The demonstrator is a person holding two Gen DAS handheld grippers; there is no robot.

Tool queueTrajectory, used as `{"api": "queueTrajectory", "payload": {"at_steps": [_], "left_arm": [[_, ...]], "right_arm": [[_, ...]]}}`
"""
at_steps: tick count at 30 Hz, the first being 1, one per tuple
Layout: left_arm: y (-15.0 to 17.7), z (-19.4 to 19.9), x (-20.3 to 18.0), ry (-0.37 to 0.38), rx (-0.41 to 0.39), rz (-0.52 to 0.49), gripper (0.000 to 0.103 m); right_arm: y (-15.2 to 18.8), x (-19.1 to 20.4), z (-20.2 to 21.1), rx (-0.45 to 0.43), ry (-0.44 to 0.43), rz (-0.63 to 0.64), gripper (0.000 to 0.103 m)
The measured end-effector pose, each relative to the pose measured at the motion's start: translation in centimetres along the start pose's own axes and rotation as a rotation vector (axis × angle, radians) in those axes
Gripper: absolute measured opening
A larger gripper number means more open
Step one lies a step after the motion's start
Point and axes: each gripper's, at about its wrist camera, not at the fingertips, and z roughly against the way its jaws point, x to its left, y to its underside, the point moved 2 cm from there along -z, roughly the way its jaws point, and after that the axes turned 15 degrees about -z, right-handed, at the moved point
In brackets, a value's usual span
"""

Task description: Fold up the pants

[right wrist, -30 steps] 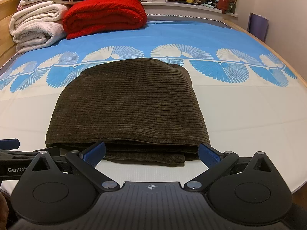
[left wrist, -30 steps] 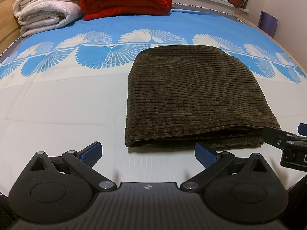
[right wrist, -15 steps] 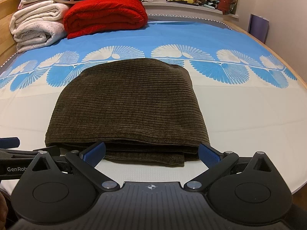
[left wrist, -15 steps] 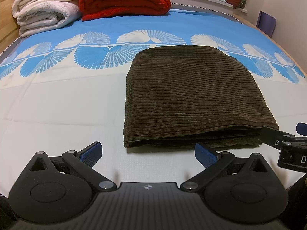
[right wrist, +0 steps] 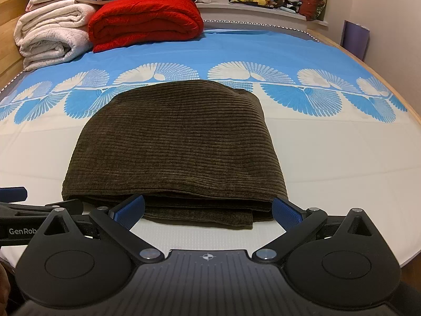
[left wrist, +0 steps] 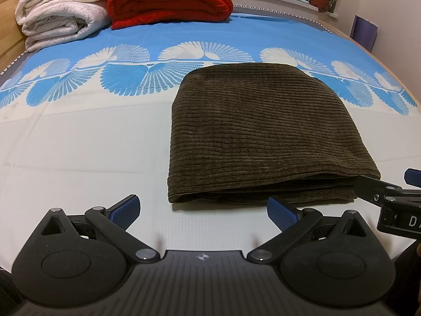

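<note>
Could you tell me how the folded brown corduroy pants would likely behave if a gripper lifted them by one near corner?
The pants are probably floppy: stacked loose layers show along the near edge, so a corner lift would likely unfold them. The thick ribbed fabric suggests good grip, little slipping. Pushed, they would probably bunch on the bed sheet.

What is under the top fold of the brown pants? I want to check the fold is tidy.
Under the top fold of the brown pants, more stacked layers show at the near edge, resting on the bedsheet. Their inside is covered.
</note>
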Motion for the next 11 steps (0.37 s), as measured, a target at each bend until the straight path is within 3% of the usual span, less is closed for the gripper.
{"api": "queueTrajectory", "payload": {"at_steps": [11], "left_arm": [[-0.04,0.01,-0.20,-0.001,-0.005,-0.002,0.103]], "right_arm": [[0.06,-0.12,-0.01,0.001,-0.002,0.005,0.102]]}}
